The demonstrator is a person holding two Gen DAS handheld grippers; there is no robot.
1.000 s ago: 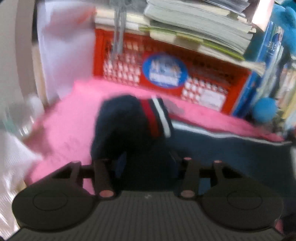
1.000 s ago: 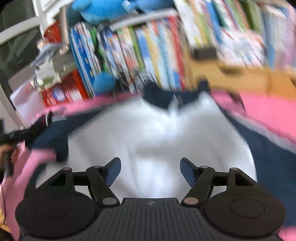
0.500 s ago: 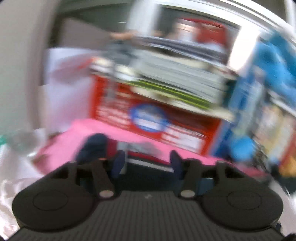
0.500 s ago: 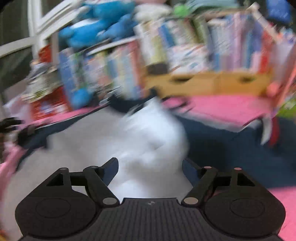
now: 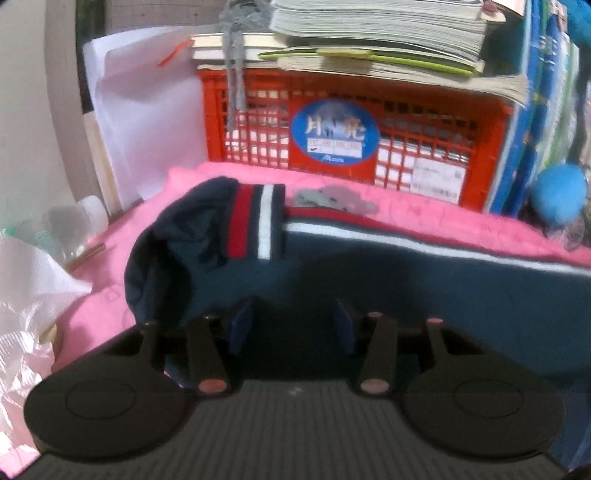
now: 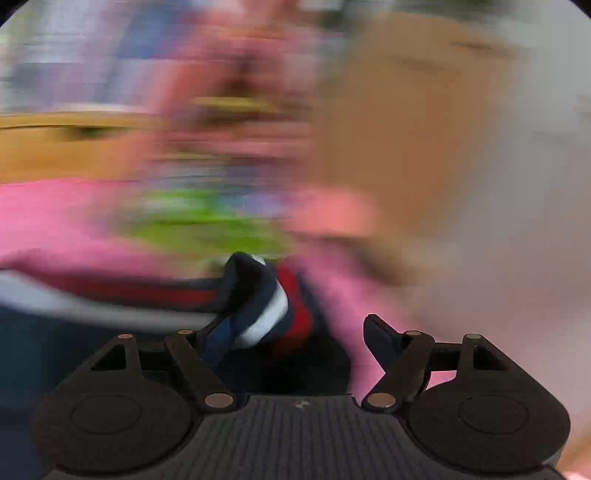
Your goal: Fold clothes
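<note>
Left hand-held gripper [image 5: 291, 328] part-open over navy sleeve [image 5: 369, 273] (just closing).

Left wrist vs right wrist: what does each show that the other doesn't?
Left wrist only: sharp view of the red crate, the book stack on it, white paper.
Right wrist only: heavy motion blur, a wooden unit, green smear.
Both: navy garment with striped cuff on pink cover, jaws apart over the fabric.

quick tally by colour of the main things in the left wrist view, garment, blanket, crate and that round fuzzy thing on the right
Navy: 1, the garment with red and white stripes
Pink: 1, the blanket
Red: 1, the crate
Blue: 1, the fuzzy ball
Total: 4
</note>
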